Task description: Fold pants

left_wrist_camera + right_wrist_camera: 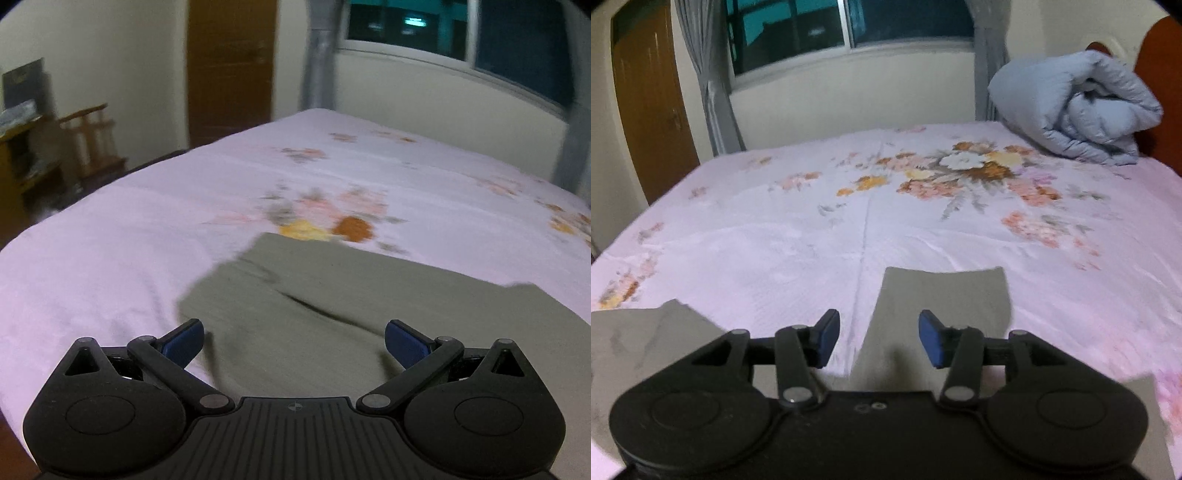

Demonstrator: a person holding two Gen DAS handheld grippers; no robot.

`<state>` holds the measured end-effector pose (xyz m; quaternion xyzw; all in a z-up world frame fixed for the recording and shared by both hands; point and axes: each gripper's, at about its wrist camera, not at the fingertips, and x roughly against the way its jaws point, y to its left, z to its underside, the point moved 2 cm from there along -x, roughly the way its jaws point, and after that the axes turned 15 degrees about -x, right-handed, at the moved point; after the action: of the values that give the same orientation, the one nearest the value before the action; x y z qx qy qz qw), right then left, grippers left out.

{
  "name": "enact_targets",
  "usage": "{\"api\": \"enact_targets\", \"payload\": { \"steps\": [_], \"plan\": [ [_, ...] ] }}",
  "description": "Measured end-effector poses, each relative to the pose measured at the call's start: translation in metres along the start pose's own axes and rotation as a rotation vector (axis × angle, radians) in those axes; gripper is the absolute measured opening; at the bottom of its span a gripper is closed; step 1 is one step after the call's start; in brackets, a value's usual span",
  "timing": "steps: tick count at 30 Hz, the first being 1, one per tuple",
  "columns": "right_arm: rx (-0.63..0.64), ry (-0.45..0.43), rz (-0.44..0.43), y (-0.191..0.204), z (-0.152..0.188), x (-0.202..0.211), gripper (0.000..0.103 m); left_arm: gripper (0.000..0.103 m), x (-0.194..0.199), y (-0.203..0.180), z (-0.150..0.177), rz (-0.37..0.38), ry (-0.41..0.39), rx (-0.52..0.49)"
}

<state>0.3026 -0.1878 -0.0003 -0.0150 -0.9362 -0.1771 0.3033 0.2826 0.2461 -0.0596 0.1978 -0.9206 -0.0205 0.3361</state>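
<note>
Olive-grey pants (332, 295) lie flat on the pink floral bed sheet (110, 240). In the left wrist view the wide upper part of the pants spreads in front of my left gripper (294, 341), which is open and empty just above the cloth. In the right wrist view one pant leg end (942, 299) lies straight ahead of my right gripper (879, 339), which is open and empty above it. More of the pants (646, 339) shows at the lower left.
A rolled blue quilt (1071, 107) lies at the far right by the red headboard (1160, 74). A window with grey curtains (709, 81) runs along the far wall. A wooden door (232, 66) and wooden furniture (92, 136) stand beyond the bed's left edge.
</note>
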Motion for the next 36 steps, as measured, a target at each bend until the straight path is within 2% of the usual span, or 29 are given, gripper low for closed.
{"api": "enact_targets", "payload": {
  "steps": [5, 9, 12, 14, 15, 16, 18, 21, 24, 27, 29, 32, 34, 36],
  "plan": [
    [0.047, 0.067, 0.044, 0.017, -0.011, -0.063, 0.036, 0.103, -0.026, 0.026, -0.003, -0.054, 0.03, 0.045],
    [0.083, 0.107, 0.138, 0.025, -0.011, -0.106, 0.035, 0.103, -0.045, 0.018, 0.001, -0.038, 0.058, 0.011],
    [0.094, 0.174, 0.224, 0.022, -0.011, -0.138, 0.034, 0.103, -0.051, 0.012, 0.006, -0.041, 0.065, -0.006],
    [0.109, 0.198, 0.254, 0.019, -0.009, -0.149, 0.024, 0.103, -0.052, 0.009, 0.009, -0.05, 0.058, -0.017],
    [0.105, 0.205, 0.247, 0.018, -0.009, -0.15, 0.01, 0.103, -0.052, 0.009, 0.009, -0.052, 0.055, -0.021],
    [0.096, 0.204, 0.228, 0.017, -0.011, -0.148, 0.004, 0.103, -0.051, 0.009, 0.009, -0.051, 0.057, -0.025],
    [0.045, 0.158, 0.195, 0.012, -0.021, -0.132, 0.0, 0.103, -0.045, 0.01, 0.006, -0.044, 0.056, -0.018],
    [-0.025, 0.065, 0.133, 0.003, -0.041, -0.085, 0.0, 0.103, -0.034, 0.005, 0.008, -0.017, 0.045, -0.039],
    [-0.083, -0.045, 0.079, -0.016, -0.06, -0.018, 0.0, 0.103, -0.033, 0.0, 0.015, -0.008, 0.05, -0.078],
    [-0.152, -0.158, 0.034, -0.044, -0.066, 0.058, 0.0, 0.103, -0.044, 0.007, 0.027, 0.042, 0.102, -0.021],
    [-0.204, -0.222, -0.004, -0.072, -0.058, 0.102, 0.0, 0.103, -0.046, 0.015, 0.032, 0.081, 0.106, 0.044],
    [-0.297, -0.288, -0.001, -0.12, -0.032, 0.147, 0.0, 0.103, -0.048, 0.012, 0.033, 0.083, 0.103, 0.028],
    [-0.417, -0.276, 0.03, -0.161, -0.002, 0.161, 0.0, 0.103, -0.05, 0.01, 0.033, 0.081, 0.11, 0.017],
    [-0.502, -0.24, 0.063, -0.194, 0.026, 0.155, 0.0, 0.103, -0.052, 0.01, 0.032, 0.086, 0.121, 0.007]
  ]
}}
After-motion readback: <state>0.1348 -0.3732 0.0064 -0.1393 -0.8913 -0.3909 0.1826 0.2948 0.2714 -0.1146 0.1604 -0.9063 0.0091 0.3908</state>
